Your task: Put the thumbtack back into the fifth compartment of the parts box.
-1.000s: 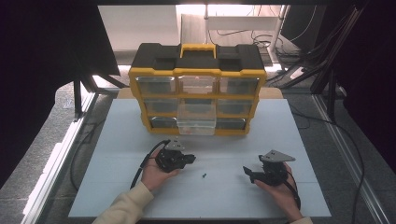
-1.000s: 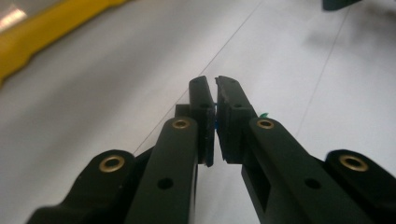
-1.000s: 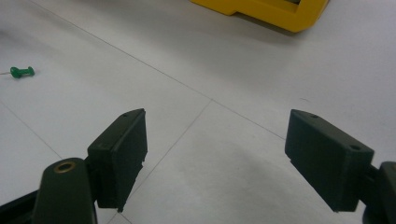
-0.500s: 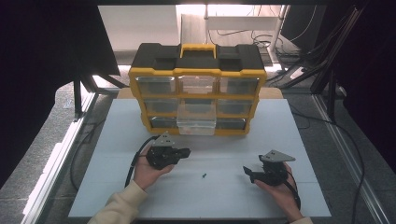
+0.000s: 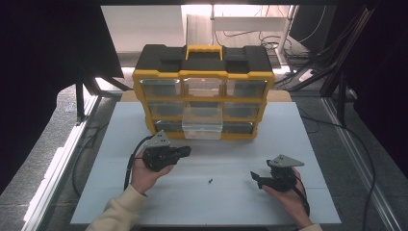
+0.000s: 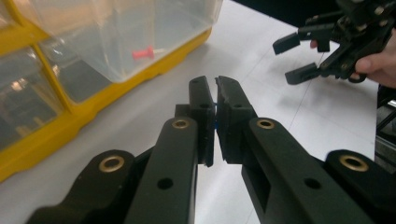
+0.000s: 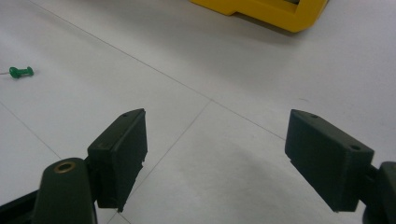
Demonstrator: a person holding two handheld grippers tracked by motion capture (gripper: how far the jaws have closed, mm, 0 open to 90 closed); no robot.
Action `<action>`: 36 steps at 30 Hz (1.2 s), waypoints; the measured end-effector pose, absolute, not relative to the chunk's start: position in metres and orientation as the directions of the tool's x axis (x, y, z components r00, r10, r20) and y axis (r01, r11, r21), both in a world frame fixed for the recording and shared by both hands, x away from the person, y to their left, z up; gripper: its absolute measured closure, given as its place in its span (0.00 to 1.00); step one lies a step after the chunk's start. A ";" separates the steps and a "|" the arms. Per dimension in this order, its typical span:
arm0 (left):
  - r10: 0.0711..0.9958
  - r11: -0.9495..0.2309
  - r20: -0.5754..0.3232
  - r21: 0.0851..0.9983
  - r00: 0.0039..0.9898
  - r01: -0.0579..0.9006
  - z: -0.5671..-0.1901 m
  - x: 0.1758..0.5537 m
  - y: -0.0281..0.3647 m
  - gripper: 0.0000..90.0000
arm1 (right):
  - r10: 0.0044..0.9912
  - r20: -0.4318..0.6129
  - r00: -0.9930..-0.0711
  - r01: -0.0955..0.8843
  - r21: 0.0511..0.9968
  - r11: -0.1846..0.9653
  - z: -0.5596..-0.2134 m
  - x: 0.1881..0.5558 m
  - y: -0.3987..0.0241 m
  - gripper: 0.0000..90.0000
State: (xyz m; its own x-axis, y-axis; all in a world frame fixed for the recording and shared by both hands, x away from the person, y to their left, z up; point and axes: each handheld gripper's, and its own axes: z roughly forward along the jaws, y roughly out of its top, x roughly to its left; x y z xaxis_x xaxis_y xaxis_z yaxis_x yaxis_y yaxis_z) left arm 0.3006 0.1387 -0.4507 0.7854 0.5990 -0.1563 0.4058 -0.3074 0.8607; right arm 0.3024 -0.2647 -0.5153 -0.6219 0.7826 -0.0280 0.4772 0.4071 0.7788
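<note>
L gripper (image 6: 215, 100) pinching a blue pin (image 6: 214, 125)
Pin barely visible: thin blue sliver betw. shut pads, above white table (image 5: 231, 197), nr yellow organiser (image 5: 204, 96). R gripper (image 7: 215, 154) jaws wide apart, empty; green pin (image 7: 21, 72) lies nearby.

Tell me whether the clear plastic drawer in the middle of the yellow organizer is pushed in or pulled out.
Pulled out: the clear plastic drawer juts forward past the yellow organizer's front.

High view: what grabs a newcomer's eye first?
The yellow-and-black drawer organizer at the table's far side, one clear drawer pulled out, with a red pushpin inside. Nearer, the left gripper is shut on something small and blue, and a green pushpin lies on the white table.
</note>
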 end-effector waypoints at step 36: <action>0.592 -0.192 -0.148 0.929 0.792 0.317 -0.403 0.297 0.147 0.95 | 0.785 -0.026 -0.619 0.479 0.780 0.403 -0.515 0.302 -0.265 0.24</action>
